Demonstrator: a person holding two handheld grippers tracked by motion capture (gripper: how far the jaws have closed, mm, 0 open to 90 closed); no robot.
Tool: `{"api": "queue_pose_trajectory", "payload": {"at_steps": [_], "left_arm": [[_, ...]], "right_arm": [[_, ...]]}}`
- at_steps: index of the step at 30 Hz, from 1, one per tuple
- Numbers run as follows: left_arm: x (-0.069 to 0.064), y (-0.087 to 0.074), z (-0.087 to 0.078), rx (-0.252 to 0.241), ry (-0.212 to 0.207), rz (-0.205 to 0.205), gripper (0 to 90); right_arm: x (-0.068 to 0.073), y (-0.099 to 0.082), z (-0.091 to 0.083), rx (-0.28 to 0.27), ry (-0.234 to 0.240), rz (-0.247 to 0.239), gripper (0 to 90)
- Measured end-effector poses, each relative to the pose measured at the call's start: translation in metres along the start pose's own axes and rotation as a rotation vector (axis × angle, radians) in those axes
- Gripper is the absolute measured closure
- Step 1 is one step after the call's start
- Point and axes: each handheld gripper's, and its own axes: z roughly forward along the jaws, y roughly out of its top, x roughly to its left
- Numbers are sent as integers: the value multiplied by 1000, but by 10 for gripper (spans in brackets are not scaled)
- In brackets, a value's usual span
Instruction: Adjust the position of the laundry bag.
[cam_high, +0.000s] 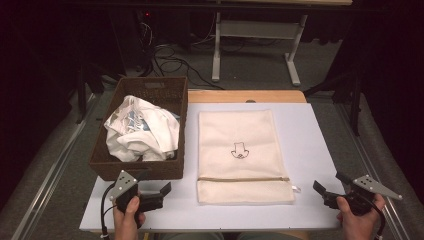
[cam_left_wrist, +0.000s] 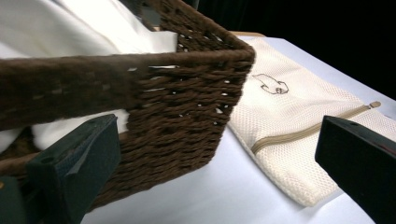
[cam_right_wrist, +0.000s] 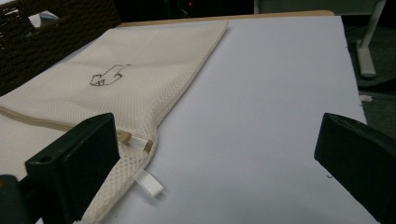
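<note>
A cream mesh laundry bag (cam_high: 240, 155) lies flat in the middle of the white table (cam_high: 310, 150), its zipper (cam_high: 243, 178) closed near the front end and a small dark emblem at its centre. A brown wicker basket (cam_high: 165, 167) to its left holds crumpled white clothing (cam_high: 142, 130). My left gripper (cam_high: 156, 189) rests at the table's front left, just before the basket, open and empty. At the front right my right gripper (cam_high: 331, 186) is also open and empty, right of the bag's zipper end (cam_right_wrist: 135, 140). The bag (cam_left_wrist: 299, 116) and basket (cam_left_wrist: 187, 116) show in the left gripper view.
A wooden strip (cam_high: 245, 96) borders the table's far edge. Beyond it, on the floor, stand a white desk frame (cam_high: 255, 45) and loose cables (cam_high: 175, 62). Bare table surface lies right of the bag (cam_right_wrist: 271, 93).
</note>
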Motion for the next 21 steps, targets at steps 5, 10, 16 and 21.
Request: {"api": "queue_pose_trajectory", "payload": {"at_steps": [5, 10, 16, 21], "left_arm": [[-15, -3, 14, 29, -24, 19, 10], [-30, -8, 29, 80, -43, 38, 21], [-42, -14, 43, 130, -71, 53, 43], [-53, -17, 57, 198, -64, 58, 123]], "right_arm": [[5, 1, 11, 22, 12, -6, 4], [17, 9, 23, 22, 25, -19, 16], [31, 18, 51, 58, 33, -3, 73], [37, 20, 65, 111, 41, 54, 173]]}}
